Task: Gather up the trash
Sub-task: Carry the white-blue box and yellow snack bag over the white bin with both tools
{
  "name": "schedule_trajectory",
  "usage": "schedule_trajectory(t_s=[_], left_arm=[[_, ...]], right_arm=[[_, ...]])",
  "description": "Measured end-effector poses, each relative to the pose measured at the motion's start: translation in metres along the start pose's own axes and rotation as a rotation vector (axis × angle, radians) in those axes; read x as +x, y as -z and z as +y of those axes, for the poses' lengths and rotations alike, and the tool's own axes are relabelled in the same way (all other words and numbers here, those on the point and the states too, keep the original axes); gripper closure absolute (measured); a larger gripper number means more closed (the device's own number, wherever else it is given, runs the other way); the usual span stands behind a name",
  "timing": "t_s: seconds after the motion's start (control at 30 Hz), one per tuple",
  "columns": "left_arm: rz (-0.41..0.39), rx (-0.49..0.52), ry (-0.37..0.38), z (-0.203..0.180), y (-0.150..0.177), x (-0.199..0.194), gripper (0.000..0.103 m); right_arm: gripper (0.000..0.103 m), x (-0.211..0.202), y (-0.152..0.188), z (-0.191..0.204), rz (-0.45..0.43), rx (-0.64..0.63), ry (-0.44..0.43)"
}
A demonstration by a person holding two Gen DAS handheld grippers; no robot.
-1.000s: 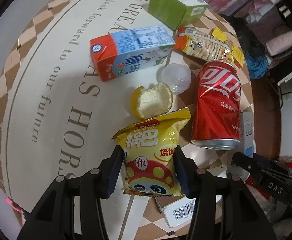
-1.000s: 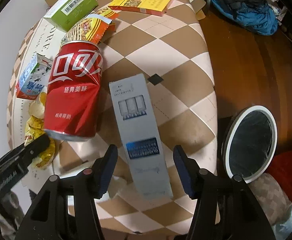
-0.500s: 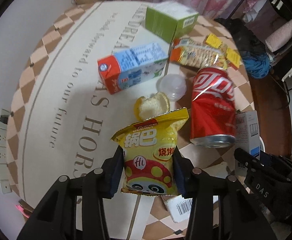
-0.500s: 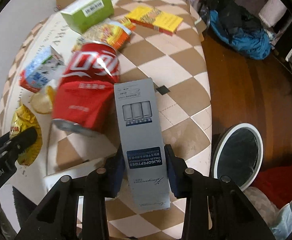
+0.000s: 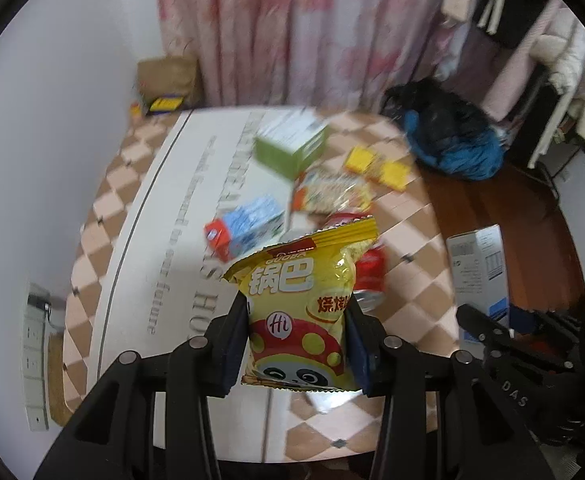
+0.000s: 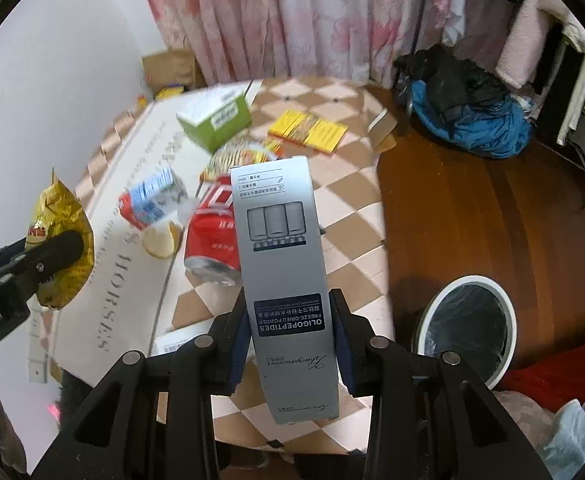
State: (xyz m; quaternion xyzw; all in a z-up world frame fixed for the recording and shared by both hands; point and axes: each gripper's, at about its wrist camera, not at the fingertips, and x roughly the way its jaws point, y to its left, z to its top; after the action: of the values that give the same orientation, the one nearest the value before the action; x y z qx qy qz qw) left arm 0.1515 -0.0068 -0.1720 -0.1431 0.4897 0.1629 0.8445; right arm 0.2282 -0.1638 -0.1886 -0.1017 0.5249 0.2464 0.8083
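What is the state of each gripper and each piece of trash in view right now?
Left gripper: shut on the yellow snack bag.
Yellow snack bag: held upright, lifted off the table.
Right gripper: shut on the grey carton.
Grey carton: held, raised above the table.
Red soda can: lying on its side.
Blue and red milk carton: lying on its side.
White-rimmed trash bin: open, on the floor.

My right claw (image 6: 290,332) has the box (image 6: 284,272) between its fingers; can (image 6: 212,236) ahead-left on the table (image 6: 356,208), bin (image 6: 468,328) right, on the floor.
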Motion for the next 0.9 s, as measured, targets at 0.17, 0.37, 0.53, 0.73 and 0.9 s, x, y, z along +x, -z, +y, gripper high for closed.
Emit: schedule_trajectory(t_s=[0.17, 0.37, 0.53, 0.73, 0.9], left_arm=[[-0.074, 0.075, 0.074, -0.046, -0.017, -0.029, 0.063], [-0.093, 0.190, 0.192, -0.127, -0.036, -0.031, 0.063], [-0.039, 0.279, 0.285, -0.205, -0.041, 0.000, 0.063], [0.070, 0.366, 0.371, -0.291, -0.030, 0.056, 0.063], [0.180, 0.401, 0.418, -0.339, -0.014, 0.106, 0.063]], right_arm=[[0.065, -0.041, 0.001, -0.041, -0.074, 0.067, -0.002], [0.065, -0.076, 0.016, -0.125, -0.122, 0.195, 0.043], [0.065, -0.068, 0.043, -0.219, -0.095, 0.366, 0.108], [0.065, -0.028, 0.077, -0.305, -0.014, 0.521, 0.120], [0.065, 0.016, 0.103, -0.349, 0.061, 0.599, 0.119]])
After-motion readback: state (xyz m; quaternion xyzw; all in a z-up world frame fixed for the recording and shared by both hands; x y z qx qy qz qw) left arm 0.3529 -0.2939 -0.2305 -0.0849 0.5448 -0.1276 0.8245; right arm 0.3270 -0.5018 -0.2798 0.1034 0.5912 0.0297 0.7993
